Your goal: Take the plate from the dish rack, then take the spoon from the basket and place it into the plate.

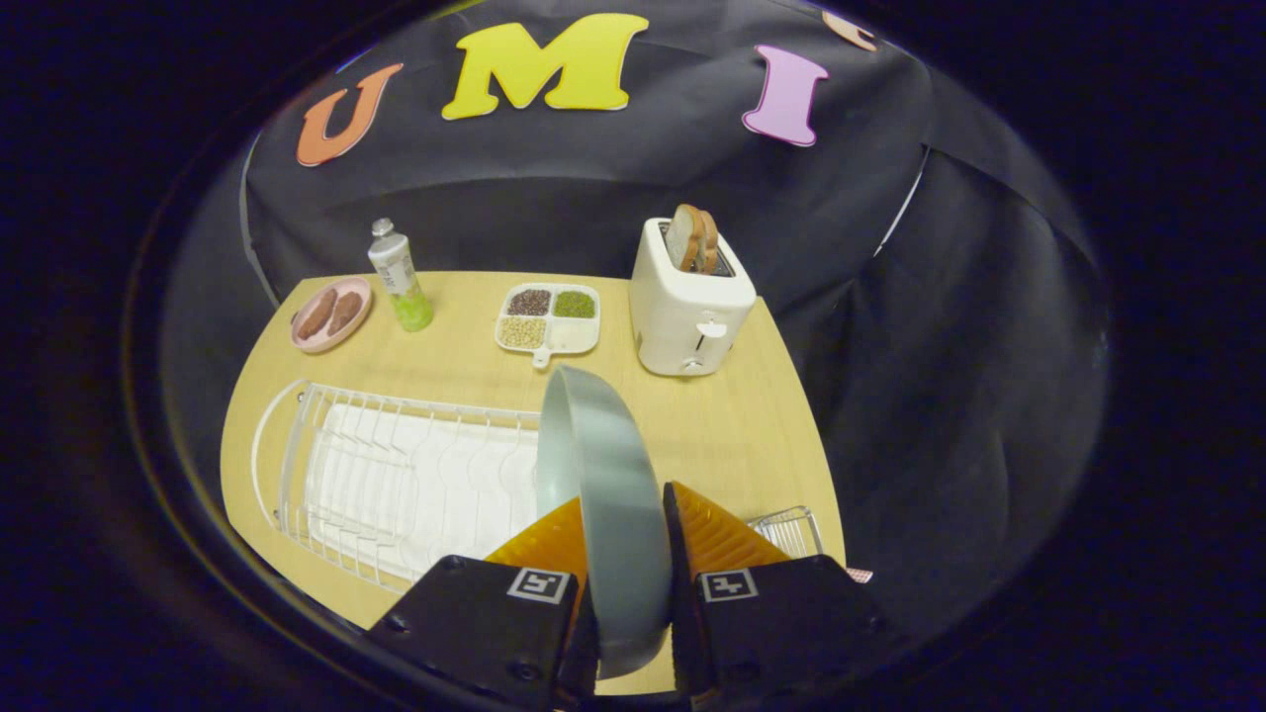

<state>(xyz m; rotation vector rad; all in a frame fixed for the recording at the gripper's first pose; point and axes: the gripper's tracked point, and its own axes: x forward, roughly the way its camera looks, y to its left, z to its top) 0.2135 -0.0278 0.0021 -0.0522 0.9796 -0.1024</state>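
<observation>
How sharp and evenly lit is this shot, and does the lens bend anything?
Gripper view: fisheye distortion bows the table edges and the dish rack. Lighting is soft and even, with no harsh glare. The toaster and the divided tray look sharp. The grey plate, clamped on edge in the hand-held gripper, looms large and slightly soft because it is so close.

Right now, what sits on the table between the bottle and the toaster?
A divided tray of grains sits between the bottle and the toaster, seen in the gripper view.
</observation>
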